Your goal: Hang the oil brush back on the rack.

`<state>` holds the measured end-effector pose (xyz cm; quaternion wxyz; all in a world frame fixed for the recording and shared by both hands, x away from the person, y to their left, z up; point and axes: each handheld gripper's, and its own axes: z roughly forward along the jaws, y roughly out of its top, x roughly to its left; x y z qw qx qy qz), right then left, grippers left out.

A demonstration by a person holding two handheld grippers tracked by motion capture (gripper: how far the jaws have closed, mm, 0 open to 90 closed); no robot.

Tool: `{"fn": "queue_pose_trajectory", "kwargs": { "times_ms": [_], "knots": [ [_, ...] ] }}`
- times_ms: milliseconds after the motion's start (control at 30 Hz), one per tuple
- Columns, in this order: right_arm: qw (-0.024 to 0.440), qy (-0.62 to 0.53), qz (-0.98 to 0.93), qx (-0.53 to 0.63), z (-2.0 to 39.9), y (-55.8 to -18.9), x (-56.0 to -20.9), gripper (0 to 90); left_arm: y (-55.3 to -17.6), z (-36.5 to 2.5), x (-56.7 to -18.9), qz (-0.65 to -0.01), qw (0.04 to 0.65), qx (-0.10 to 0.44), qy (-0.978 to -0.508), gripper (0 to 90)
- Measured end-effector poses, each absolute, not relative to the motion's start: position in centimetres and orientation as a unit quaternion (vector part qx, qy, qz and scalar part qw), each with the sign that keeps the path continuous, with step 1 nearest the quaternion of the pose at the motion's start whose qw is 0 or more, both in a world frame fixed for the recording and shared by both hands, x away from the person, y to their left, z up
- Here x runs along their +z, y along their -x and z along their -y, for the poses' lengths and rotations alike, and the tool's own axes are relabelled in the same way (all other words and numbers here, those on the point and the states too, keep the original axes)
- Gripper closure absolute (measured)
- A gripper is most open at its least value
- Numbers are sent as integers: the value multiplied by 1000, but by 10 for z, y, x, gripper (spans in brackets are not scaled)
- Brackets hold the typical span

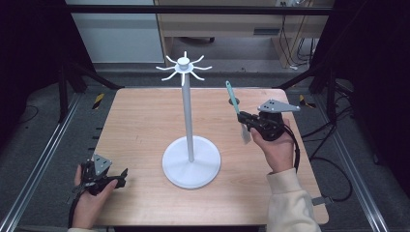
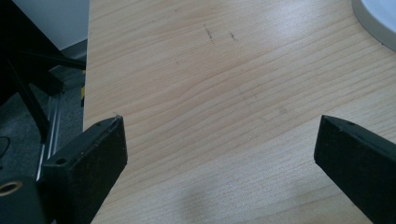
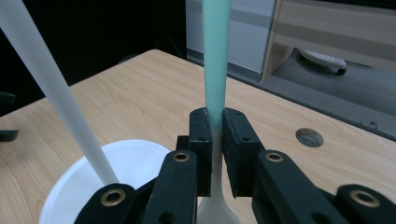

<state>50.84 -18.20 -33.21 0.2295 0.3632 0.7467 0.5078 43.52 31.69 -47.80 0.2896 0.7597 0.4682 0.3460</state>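
The right tongs (image 3: pixel 214 135) clench a slim utensil (image 1: pixel 233 99), mint-green handle up, whitish blade down, near the desk's (image 1: pixel 145 121) right edge; the left tongs (image 2: pixel 219 149) gape empty.

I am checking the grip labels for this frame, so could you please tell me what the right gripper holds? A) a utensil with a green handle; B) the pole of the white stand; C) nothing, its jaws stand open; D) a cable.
A: in the right gripper view the right gripper has its jaws closed on the utensil, whose green handle rises above them, clear of the stand.
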Motion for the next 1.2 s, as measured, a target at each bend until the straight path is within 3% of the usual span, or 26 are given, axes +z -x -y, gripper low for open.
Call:
{"fn": "queue_pose_trajectory", "kwargs": {
  "times_ms": [267, 1200],
  "knots": [
    [226, -342, -738, 536, 178, -497, -318, 824, -436, -317, -478, -462, 280, 363, -759, 24],
    [238, -300, -722, 577, 176, -471, -285, 824, -439, -314, -481, -481, 280, 350, -753, 74]
  ]
}}
